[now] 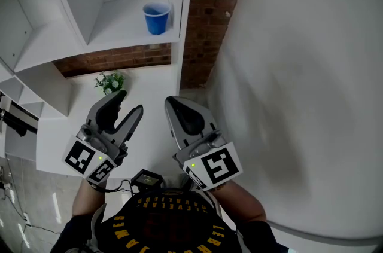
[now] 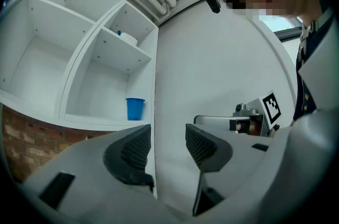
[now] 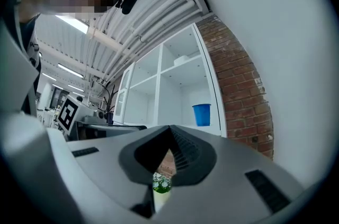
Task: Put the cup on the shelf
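Observation:
A blue cup (image 1: 157,17) stands upright on the white shelf (image 1: 116,27), in the right compartment near its front edge. It also shows as the cup (image 2: 134,108) in the left gripper view and as the cup (image 3: 201,114) in the right gripper view. Both grippers are held low, well short of the shelf and apart from the cup. My left gripper (image 1: 130,102) is open, and its jaws (image 2: 168,142) have a clear gap with nothing between them. My right gripper (image 1: 172,103) is shut and empty, its jaws (image 3: 169,133) meeting at the tips.
A small green plant with white flowers (image 1: 109,82) sits on the white ledge under the shelf, just beyond the left gripper. A brick column (image 1: 209,12) flanks the shelf on the right, then a white wall (image 1: 299,78). More white compartments (image 1: 30,18) lie to the left.

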`<state>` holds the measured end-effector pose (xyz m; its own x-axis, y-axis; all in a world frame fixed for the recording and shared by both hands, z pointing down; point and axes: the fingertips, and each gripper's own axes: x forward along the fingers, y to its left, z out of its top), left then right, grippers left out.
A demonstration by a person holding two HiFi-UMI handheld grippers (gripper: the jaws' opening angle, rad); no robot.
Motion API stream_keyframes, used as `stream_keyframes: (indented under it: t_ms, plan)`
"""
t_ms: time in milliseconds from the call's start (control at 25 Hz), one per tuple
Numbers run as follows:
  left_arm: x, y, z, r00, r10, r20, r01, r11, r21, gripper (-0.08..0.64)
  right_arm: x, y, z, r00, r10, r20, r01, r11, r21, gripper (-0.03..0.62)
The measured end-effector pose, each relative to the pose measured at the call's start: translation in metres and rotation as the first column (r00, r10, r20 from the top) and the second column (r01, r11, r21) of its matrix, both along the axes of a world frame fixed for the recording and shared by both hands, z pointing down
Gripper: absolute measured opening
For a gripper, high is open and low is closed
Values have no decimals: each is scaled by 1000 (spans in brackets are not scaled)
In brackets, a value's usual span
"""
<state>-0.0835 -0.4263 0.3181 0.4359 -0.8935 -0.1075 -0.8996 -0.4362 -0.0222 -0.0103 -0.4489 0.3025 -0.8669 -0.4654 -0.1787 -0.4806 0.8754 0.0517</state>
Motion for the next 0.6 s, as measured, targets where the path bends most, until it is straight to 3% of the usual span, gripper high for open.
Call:
stream_keyframes:
  t_ms: [280,600]
  plan:
    - [5,0,-4,1000,11,9,-11,1000,8,210,-1,15,-5,999,-19,-29,21,998,51,-8]
    - [-1,-2,-2,1000,-9,-7,9,1000,5,210,2,11,0,1000,-6,-25,7,999,41,-8]
